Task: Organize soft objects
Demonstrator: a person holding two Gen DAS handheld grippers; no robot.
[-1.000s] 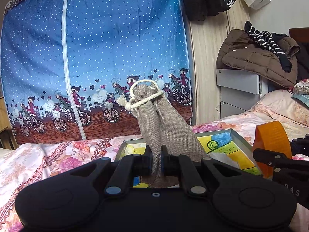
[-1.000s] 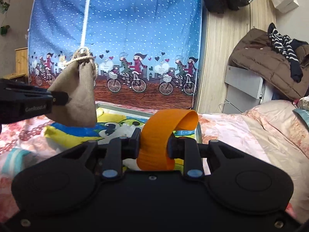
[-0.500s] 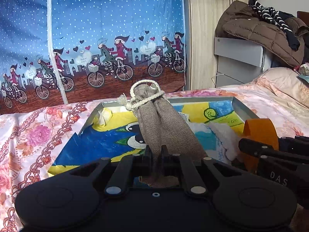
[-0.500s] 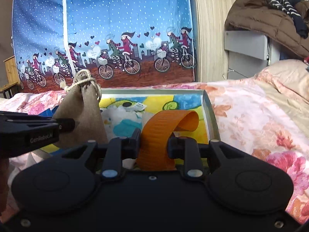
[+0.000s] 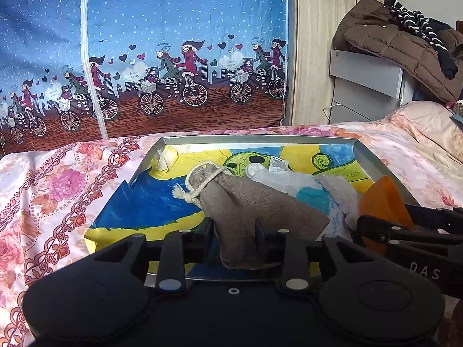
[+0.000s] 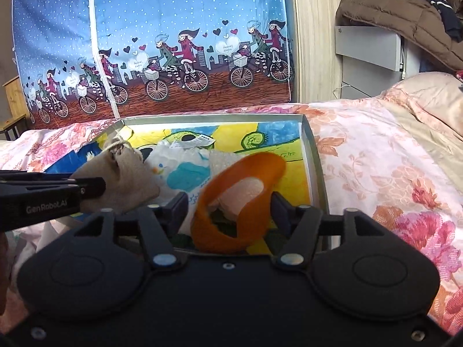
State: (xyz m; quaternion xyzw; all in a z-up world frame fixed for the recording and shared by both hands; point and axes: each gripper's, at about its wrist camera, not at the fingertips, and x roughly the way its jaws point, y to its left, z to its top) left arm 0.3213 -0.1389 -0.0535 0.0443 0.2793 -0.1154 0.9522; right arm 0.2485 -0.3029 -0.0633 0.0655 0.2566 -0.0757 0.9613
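A grey-brown burlap pouch [image 5: 246, 202] tied with white cord lies tipped over in the metal tray [image 5: 260, 138]. Its bottom end sits between the fingers of my left gripper [image 5: 234, 231], whose jaws are opening and no longer pinch it. An orange band [image 6: 246, 164] has sprung into a wide oval and rests on the tray [image 6: 312, 156] between the fingers of my right gripper [image 6: 228, 205]. Those jaws are also opening, with a small gap on the left side. The left wrist view catches the band [image 5: 385, 199] at the right, and the right wrist view the pouch [image 6: 121, 179] at the left.
The tray is lined with a yellow and blue drawing and lies on a floral bedspread [image 5: 58, 188]. A white crumpled item [image 5: 277, 176] and a pale cloth [image 5: 338, 190] lie in it. A blue fabric wardrobe [image 5: 173, 43] stands behind; a brown coat [image 5: 390, 37] tops grey drawers.
Both grippers sank toward the tray and their jaws spread. The pouch went from upright and pinched to lying tipped forward. The band went from squeezed flat to a wide oval.
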